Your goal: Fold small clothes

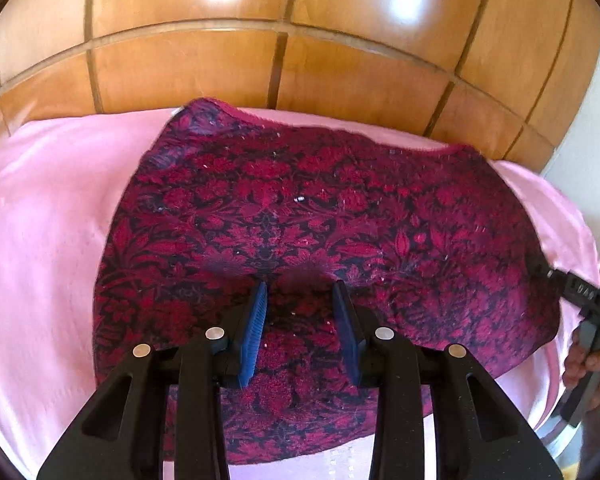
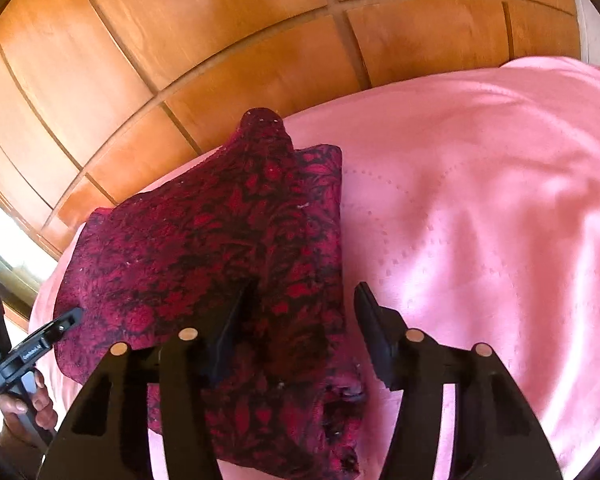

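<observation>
Currently, your items stand as follows.

Garment (image 1: 300, 200): one red cloth with a black floral pattern. It lies spread on the pink sheet (image 1: 40, 220), its far edge close to the wood panel (image 1: 180, 68). In the right wrist view one far corner is humped up and a second layer shows beneath the right edge. The near right corner is rumpled.

Sheet: pink, with a faint dotted pattern. It covers the whole surface under the garment and runs on well to the right of it.

Left gripper (image 1: 300, 286): blue pads, fingers set narrow. You have the tips down on the garment near its near edge. The cloth puckers around them and a low ridge rises in the gap. I cannot tell whether that ridge is pinched or only sits between the pads. From the right wrist view the tip meets the garment at its left edge.

Right gripper (image 2: 309, 286): fingers fairly wide, holding nothing. The left finger is over the garment and the right finger is over bare sheet. The garment's right edge lies between them.

Hands: your right hand (image 1: 584, 360) shows on its handle at the edge of the left wrist view. Your left hand (image 2: 24, 404) shows likewise in the right wrist view.
</observation>
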A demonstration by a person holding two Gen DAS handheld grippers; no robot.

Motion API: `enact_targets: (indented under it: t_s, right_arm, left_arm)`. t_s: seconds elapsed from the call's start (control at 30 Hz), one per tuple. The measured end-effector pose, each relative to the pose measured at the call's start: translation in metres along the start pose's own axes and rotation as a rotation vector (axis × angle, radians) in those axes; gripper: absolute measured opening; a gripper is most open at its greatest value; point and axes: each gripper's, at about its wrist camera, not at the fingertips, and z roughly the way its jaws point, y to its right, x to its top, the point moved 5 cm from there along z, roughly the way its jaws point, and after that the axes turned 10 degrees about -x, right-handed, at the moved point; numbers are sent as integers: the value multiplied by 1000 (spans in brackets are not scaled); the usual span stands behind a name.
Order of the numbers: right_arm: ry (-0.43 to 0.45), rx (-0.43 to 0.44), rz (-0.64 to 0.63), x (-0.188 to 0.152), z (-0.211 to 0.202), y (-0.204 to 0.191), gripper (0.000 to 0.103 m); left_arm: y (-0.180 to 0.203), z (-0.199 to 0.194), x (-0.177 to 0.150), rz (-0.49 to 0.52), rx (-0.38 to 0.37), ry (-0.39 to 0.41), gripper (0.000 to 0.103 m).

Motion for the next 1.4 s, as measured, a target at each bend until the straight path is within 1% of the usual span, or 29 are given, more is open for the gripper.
enact_targets:
  t_s: [0.03, 0.1, 0.17, 0.23, 0.3, 0.33, 0.37, 0.4, 0.53, 0.6, 0.63, 0.67, 0.73, 0.8, 0.83, 0.87, 0.93, 1.03, 1.1, 1.17, 1.23, 1.33, 1.4]
  right_arm:
    - [-7, 11, 12, 0, 2, 2, 63]
    - [-28, 53, 49, 1, 7, 7, 64]
    - [-39, 81, 66, 1, 7, 9, 64]
    - [-55, 117, 81, -1, 6, 11, 64]
    - [-75, 164, 94, -2, 6, 10, 64]
    - [-90, 196, 101, -4, 6, 9, 65]
    - [-102, 213, 105, -5, 7, 8, 70]
    - [-114, 228, 107, -6, 8, 6, 71]
    - [-147, 258, 108, -8, 13, 5, 76]
    - [-155, 250, 99, -11, 13, 6, 75]
    - [-156, 240, 93, -10, 13, 5, 69]
    - [-160, 228, 84, -9, 11, 2, 61]
    - [-160, 220, 59, -6, 5, -6, 53]
    - [-157, 208, 11, -4, 1, -17, 53]
    - [-176, 203, 0, -5, 4, -17, 57]
    - [-197, 209, 16, -7, 7, -15, 61]
    - [-214, 227, 43, -8, 13, -12, 62]
    - [-212, 217, 27, -9, 12, -16, 65]
    - [-215, 207, 23, -7, 13, -18, 60]
    - [-206, 215, 17, -5, 3, -21, 47]
    - [-192, 236, 9, -1, -9, -25, 41]
    - [-185, 273, 13, -1, -17, -31, 39]
    - [-204, 247, 8, -6, -12, -30, 40]
  left_arm:
    - [2, -3, 0, 5, 6, 11, 33]
    - [7, -10, -1, 34, 19, 32, 33]
    - [12, -13, -3, 58, 14, 36, 33]
    - [10, -8, -4, 70, 23, 17, 33]
    - [5, 3, -6, 56, 27, -22, 33]
    - [4, 6, -6, 46, 21, -29, 33]
    - [3, 8, -6, 40, 16, -33, 33]
    - [1, 9, -5, 40, 13, -36, 33]
    - [-2, 9, -3, 36, 2, -42, 33]
    - [-4, 10, -2, 35, -6, -44, 33]
    - [-4, 10, -3, 34, -8, -44, 33]
    - [-4, 10, -3, 33, -9, -45, 33]
    - [-4, 11, -2, 33, -5, -47, 33]
    - [-4, 11, -3, 26, -8, -49, 33]
    - [-5, 12, -3, 21, -14, -50, 33]
    - [-6, 11, -3, 18, -20, -49, 33]
    - [-6, 11, -3, 22, -26, -48, 33]
    - [-6, 12, -5, 24, -36, -49, 33]
    - [-7, 13, -4, 17, -43, -53, 33]
    - [-9, 12, -4, 10, -51, -54, 33]
    - [-11, 13, -4, 0, -65, -56, 33]
    - [-15, 13, -5, -19, -83, -54, 33]
    - [-17, 12, -6, -25, -93, -49, 33]
